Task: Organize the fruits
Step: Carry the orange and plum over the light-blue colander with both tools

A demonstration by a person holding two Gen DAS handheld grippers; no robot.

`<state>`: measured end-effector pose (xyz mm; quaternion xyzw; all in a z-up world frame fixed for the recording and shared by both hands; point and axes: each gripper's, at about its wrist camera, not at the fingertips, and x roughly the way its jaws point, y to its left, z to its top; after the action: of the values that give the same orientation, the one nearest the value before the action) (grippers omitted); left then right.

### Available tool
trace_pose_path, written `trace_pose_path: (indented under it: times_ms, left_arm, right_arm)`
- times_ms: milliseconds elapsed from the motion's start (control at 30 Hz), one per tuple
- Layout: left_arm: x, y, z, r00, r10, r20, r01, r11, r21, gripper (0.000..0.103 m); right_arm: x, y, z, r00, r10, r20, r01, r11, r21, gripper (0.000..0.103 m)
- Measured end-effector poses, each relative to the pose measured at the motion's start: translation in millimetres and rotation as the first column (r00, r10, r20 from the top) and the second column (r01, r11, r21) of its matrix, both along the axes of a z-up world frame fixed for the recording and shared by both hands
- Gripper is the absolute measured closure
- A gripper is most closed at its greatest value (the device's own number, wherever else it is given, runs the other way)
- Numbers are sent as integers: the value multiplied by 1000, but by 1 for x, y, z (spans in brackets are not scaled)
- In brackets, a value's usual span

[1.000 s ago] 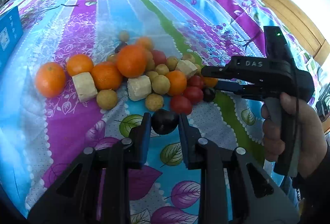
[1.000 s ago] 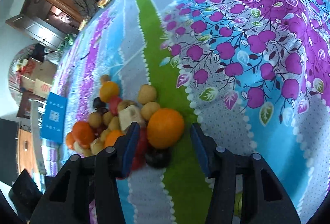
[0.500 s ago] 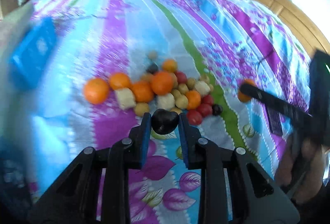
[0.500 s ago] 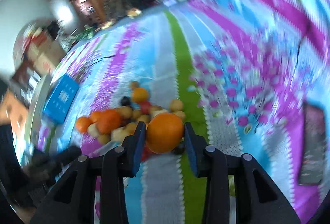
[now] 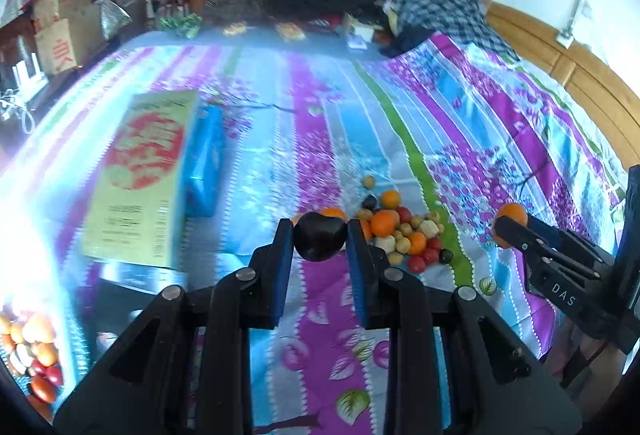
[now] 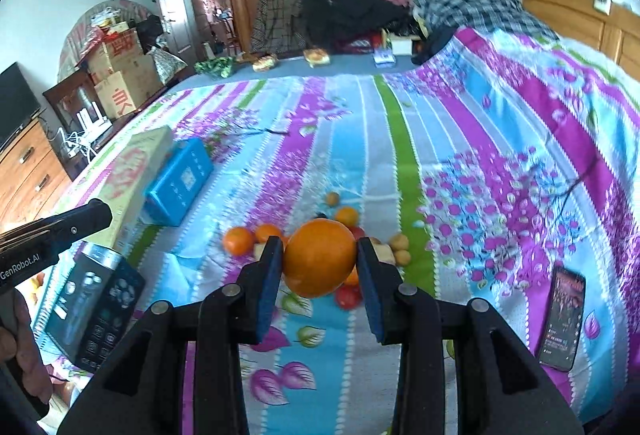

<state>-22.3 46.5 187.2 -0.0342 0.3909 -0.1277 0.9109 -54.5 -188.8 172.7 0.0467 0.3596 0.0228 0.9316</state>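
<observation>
Gripping: left claw (image 5: 320, 241) dark fruit (image 5: 319, 239) | right claw (image 6: 319, 262) orange (image 6: 319, 262) (both aloft)

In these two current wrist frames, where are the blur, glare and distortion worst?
Left wrist view: washed-out glare at the left edge, a smeared yellow box, while the dark fruit in the left gripper stays sharp. Right wrist view: evenly lit, the orange in the right gripper crisp, bedspread softly blurred. Both bend strongly at the rim.
</observation>
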Motion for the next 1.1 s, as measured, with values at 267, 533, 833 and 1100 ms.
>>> trace_pose_path:
  times_ms: [267,533,833,1100]
  left_arm:
    - [-21,45,34,994,81,73,-81,997,-6,76]
    - [-46,111,51,973,207,98,-207,978,-15,76]
    - [-74,188,63,923,367,113,-368,930,-18,76]
    - [-94,256,62,870,486,87,-485,874,-30,76]
  right_arm:
    - [-4,58,47,994,90,54,-89,996,-16,62]
    - [-2,134,71,975,209,76,-208,978,-14,62]
    - [2,229,89,925,371,85,-372,928,-2,62]
    - [5,312,93,869,492,52,-494,869,29,62]
